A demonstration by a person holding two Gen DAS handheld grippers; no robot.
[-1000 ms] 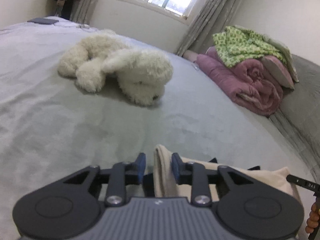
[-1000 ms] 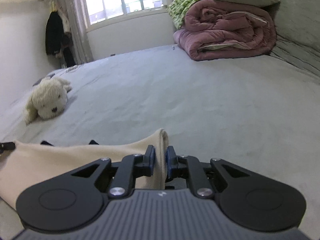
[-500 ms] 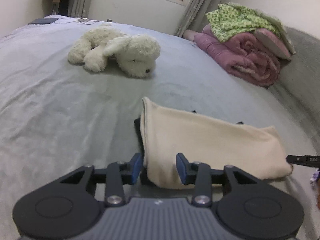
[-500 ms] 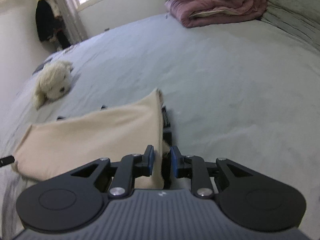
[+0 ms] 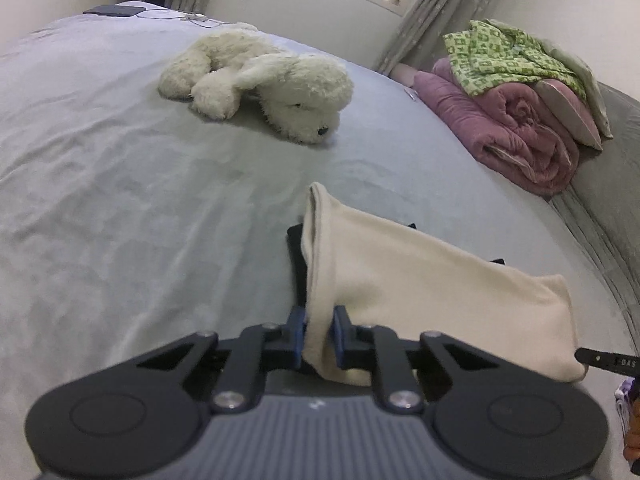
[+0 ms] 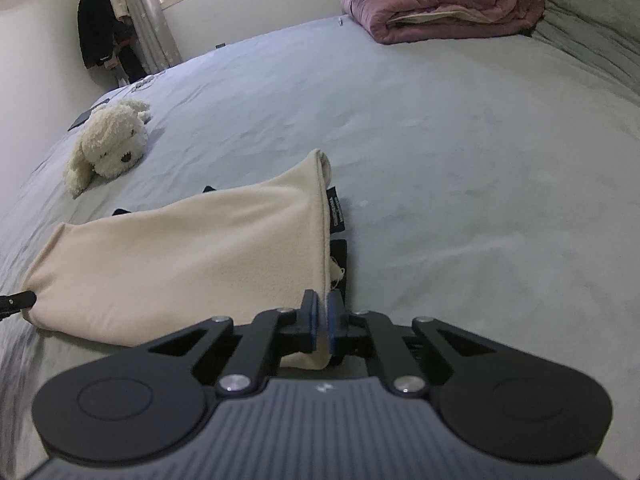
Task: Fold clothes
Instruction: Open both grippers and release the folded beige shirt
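Bed carries cream garment, folded, lying flat over dark cloth. Left gripper is closing, pads pinching garment's near-left corner. Right gripper jaws together, clamping near-right corner.

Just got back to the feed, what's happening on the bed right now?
A person is folding a cream garment on the grey bed with two handheld grippers. The left gripper has a near corner between its jaws, which are closing on the fabric. The right gripper is shut on the other near corner. A white plush dog and a rolled pink duvet lie beyond.
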